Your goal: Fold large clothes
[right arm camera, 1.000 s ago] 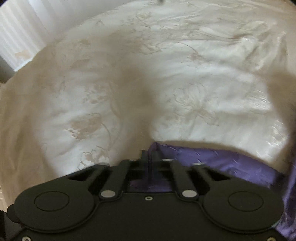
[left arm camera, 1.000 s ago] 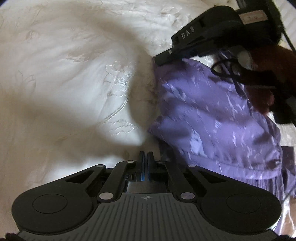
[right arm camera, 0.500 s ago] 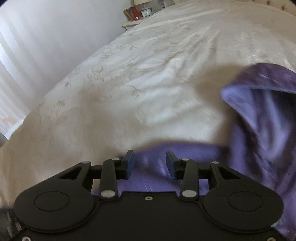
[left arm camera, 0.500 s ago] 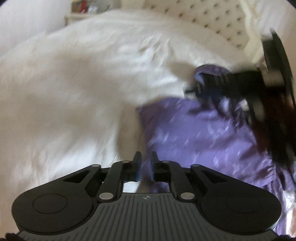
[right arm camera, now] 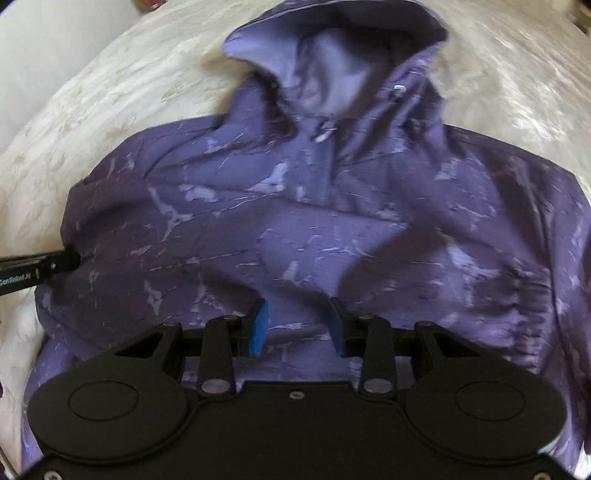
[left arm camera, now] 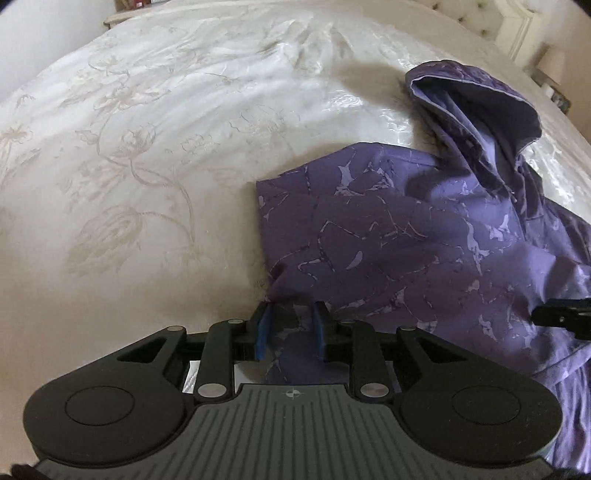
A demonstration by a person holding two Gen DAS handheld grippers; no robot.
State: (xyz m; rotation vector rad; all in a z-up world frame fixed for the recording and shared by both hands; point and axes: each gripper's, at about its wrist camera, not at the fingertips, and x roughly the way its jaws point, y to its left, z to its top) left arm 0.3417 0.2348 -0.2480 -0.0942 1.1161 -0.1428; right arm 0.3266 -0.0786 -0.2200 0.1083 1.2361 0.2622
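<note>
A purple hooded jacket (left arm camera: 424,236) with a pale marbled print lies on the white bed, its hood (left arm camera: 476,99) at the far end. In the right wrist view the jacket (right arm camera: 314,229) fills the frame, front up, hood (right arm camera: 332,48) at the top. My left gripper (left arm camera: 291,332) is open at the jacket's left edge, with cloth lying between its blue pads. My right gripper (right arm camera: 297,326) is open wide just above the jacket's lower middle. The left gripper's tip shows at the left of the right wrist view (right arm camera: 40,269).
The white embroidered bedspread (left arm camera: 140,166) stretches to the left and far side. A tufted headboard (left arm camera: 476,18) and a nightstand (left arm camera: 129,11) stand at the far end. The right gripper's tip shows at the right edge of the left wrist view (left arm camera: 565,314).
Both grippers were shut on the jacket's edge a second ago. They opened, let the cloth go, and drew back; the jacket now lies spread flat.
</note>
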